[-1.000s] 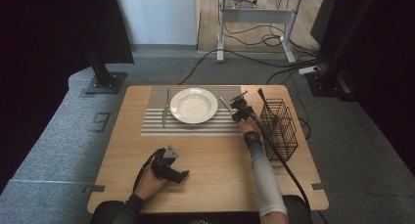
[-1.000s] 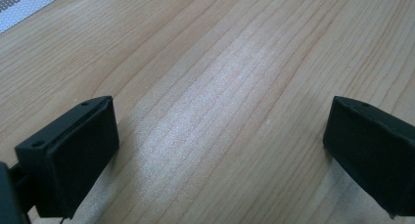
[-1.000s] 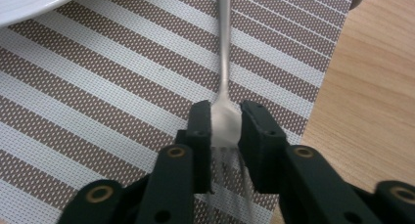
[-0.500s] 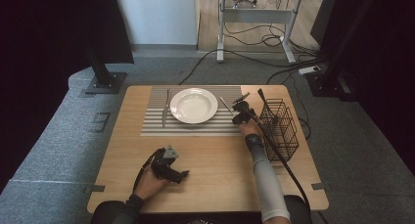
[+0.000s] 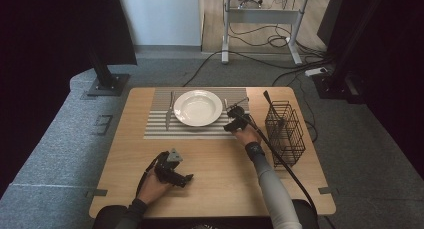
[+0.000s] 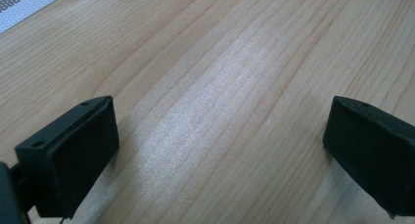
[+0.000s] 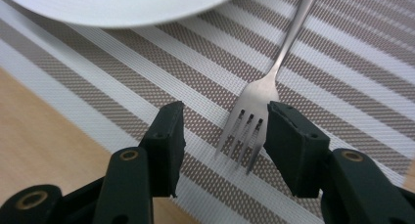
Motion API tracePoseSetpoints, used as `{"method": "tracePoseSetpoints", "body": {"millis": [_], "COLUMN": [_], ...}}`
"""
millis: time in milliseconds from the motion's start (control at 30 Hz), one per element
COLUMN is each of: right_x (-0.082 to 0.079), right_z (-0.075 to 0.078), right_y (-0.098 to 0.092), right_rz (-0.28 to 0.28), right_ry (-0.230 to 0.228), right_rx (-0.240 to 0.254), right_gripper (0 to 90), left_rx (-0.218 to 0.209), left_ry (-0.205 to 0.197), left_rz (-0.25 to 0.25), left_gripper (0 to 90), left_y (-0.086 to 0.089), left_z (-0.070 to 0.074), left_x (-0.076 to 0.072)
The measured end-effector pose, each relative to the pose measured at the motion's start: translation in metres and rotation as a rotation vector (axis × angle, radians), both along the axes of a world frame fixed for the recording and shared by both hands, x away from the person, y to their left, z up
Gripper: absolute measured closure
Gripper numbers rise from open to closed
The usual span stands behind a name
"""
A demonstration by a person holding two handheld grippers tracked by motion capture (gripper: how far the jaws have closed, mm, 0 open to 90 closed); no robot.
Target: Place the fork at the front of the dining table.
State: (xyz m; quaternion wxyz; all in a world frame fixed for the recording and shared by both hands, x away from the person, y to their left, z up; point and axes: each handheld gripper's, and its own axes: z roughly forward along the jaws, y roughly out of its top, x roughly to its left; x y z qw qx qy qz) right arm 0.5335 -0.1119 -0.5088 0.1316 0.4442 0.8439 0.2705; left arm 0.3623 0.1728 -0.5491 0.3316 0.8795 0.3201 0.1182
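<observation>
My right gripper [image 7: 220,136] has black blocky jaws with brass screws; a grey sleeve [image 5: 272,186] covers that arm.

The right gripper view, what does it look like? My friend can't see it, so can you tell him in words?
A silver fork lies flat on a brown-and-white striped placemat, its prongs between the two black fingers of the right gripper, which stand apart and have just been opening. A white plate sits at the top edge.

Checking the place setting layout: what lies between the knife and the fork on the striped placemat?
The white plate sits between them on the placemat, knife on one side and fork on the other; the high view shows it best.
</observation>
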Motion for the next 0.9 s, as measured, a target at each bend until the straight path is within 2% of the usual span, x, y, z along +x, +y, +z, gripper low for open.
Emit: {"method": "tracePoseSetpoints", "body": {"millis": [67,133,300,400,633,900], "right_x": [-0.005,-0.010,-0.020,-0.022,-0.018,-0.013], "right_z": [0.006,0.009,0.006,-0.001,-0.007,-0.009], "right_y": [-0.005,-0.010,-0.019,-0.020,-0.013,-0.007], "right_rz": [0.004,0.004,0.015,0.028,0.055,0.046], "right_ry": [-0.012,-0.020,-0.023,-0.007,-0.040,-0.057], "right_rx": [0.021,0.014,0.018,0.013,0.056,0.061], "right_gripper": [52.7,56.4,68.5,69.3,73.1,73.1], "left_rx": [0.000,0.000,0.002,0.002,0.001,0.001], "left_ry": [0.000,0.000,0.000,0.000,0.001,0.001], "left_rz": [0.001,0.001,0.001,0.003,0.003,0.004], "left_gripper": [0.0,0.0,0.0,0.0,0.0,0.0], "left_y": [0.000,0.000,0.000,0.000,0.000,0.000], "left_z": [0.000,0.000,0.000,0.000,0.000,0.000], "left_x": [0.000,0.000,0.000,0.000,0.000,0.000]}}
